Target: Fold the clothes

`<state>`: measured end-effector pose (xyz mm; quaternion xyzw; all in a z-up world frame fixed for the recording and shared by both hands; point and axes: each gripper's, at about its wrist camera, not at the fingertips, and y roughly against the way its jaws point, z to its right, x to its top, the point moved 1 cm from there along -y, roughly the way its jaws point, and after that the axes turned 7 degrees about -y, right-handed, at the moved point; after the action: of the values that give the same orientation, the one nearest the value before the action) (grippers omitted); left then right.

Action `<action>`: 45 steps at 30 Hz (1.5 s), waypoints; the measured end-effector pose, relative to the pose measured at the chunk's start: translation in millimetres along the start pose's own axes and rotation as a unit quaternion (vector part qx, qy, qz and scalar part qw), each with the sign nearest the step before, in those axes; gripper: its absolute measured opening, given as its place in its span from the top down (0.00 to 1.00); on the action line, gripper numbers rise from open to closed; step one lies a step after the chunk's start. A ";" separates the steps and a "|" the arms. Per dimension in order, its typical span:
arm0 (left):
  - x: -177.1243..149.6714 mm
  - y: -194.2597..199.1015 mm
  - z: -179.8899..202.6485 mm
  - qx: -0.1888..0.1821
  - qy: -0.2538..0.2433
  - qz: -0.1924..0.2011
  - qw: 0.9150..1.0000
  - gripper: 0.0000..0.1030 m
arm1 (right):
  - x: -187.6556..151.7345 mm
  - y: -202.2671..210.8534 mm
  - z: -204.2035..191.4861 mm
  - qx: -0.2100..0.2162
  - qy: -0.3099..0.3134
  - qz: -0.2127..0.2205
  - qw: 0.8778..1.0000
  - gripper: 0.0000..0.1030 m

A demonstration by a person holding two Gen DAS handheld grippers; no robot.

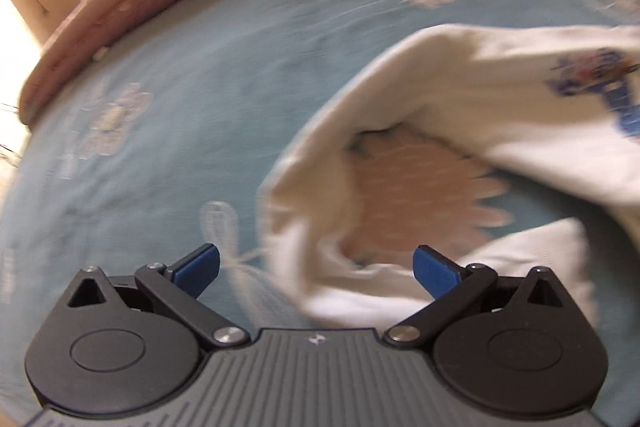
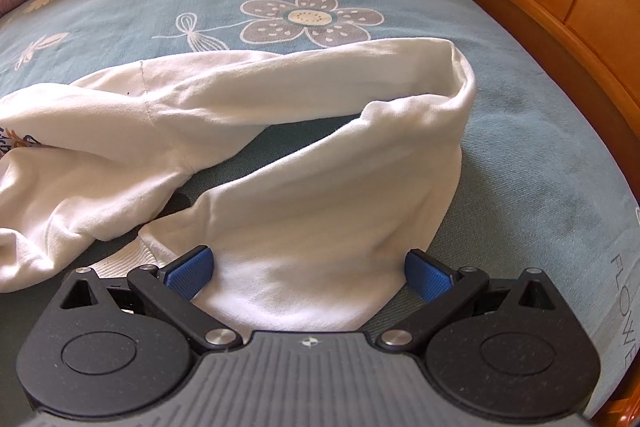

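White sweatshirt (image 2: 280,131), sleeves curled, spread on blue floral bedsheet (image 2: 520,155). Left gripper (image 1: 316,269) and right gripper (image 2: 308,273): jaws wide, over cloth, holding nothing.

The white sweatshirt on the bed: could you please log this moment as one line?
white sweatshirt unfolded on blue bedsheet | left gripper open over one sleeve | right gripper open around other sleeve | nothing gripped

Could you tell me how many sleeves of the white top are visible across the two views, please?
2: one sleeve loops between the right gripper's open jaws; the other curls before the left gripper.
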<state>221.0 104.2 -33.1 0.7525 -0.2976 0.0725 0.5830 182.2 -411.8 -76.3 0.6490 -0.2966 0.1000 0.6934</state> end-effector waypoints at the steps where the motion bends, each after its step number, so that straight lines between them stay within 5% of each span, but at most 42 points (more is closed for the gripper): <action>1: -2.7 0.4 10.5 -0.009 0.009 0.006 1.000 0.01 | -0.3 0.1 -0.3 -0.001 -0.002 0.001 1.000 0.00; 8: -31.1 4.9 37.9 0.056 0.072 0.024 0.996 0.01 | -1.9 2.7 -1.3 -0.013 -0.028 -0.005 1.000 0.00; 12: -53.4 7.2 25.9 0.027 0.146 0.013 0.989 0.01 | -5.8 8.8 -11.1 -0.024 -0.065 -0.015 0.997 0.00; 19: -64.6 -5.6 43.1 0.000 0.171 -0.003 0.985 0.00 | -31.8 16.5 -29.2 -0.029 -0.085 0.053 0.995 0.00; 22: -64.4 -5.0 35.4 0.062 0.176 -0.009 0.982 0.00 | -38.2 16.6 -23.4 -0.016 -0.093 0.073 0.993 0.00; 26: -68.0 -8.5 17.6 0.072 0.180 -0.025 0.981 0.00 | -38.9 15.9 -25.2 -0.023 -0.090 0.080 0.992 0.00; 29: -64.1 -5.6 14.6 0.145 0.115 -0.033 0.982 0.00 | -39.7 16.2 -25.1 -0.023 -0.091 0.082 0.992 0.00; 34: -63.4 -6.9 -31.5 0.259 0.052 -0.065 0.962 0.00 | -39.6 15.2 -25.6 -0.023 -0.089 0.084 0.992 0.00; 39: -67.9 -12.7 -112.2 0.377 0.022 -0.109 0.919 0.00 | -40.1 14.6 -26.3 -0.024 -0.090 0.085 0.992 0.00; 42: -65.4 -13.6 -158.2 0.412 0.028 -0.128 0.902 0.00 | -40.1 14.6 -27.0 -0.025 -0.090 0.086 0.992 0.00; 45: -62.6 -10.8 -179.1 0.418 0.031 -0.120 0.900 0.00 | -39.9 14.0 -27.4 -0.028 -0.090 0.087 0.992 0.00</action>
<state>218.5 293.4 -15.1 0.9545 -0.1285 0.1432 0.2279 150.5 -373.8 -85.6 0.6077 -0.4157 0.0929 0.6703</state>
